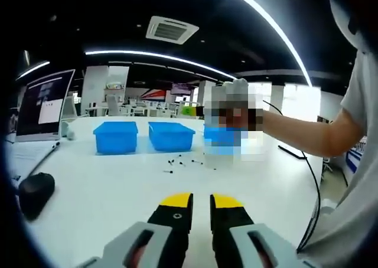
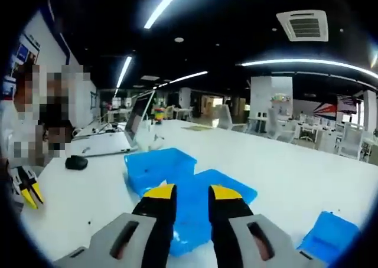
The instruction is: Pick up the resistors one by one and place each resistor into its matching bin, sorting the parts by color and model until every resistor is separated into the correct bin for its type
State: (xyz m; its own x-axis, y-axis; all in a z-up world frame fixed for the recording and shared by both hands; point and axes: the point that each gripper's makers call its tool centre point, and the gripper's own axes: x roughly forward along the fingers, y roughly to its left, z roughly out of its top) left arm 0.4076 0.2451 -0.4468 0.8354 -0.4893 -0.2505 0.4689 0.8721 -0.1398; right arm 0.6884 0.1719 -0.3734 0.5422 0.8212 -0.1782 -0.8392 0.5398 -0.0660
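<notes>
glossy white table point(image 1: 106, 185), blue plastic bins point(image 1: 116, 136)

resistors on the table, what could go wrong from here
The resistors are tiny dark specks scattered loose on the white table, so the left claw, with nothing between its jaws, could pinch two or flick some away. The blue bins look alike, so a wrong-bin drop is possible.

A white table point(image 1: 118, 185) carries blue bins point(image 1: 116, 136), scattered resistors point(image 1: 180, 162), a laptop point(image 1: 41, 111) and a mouse point(image 1: 34, 191)
</notes>
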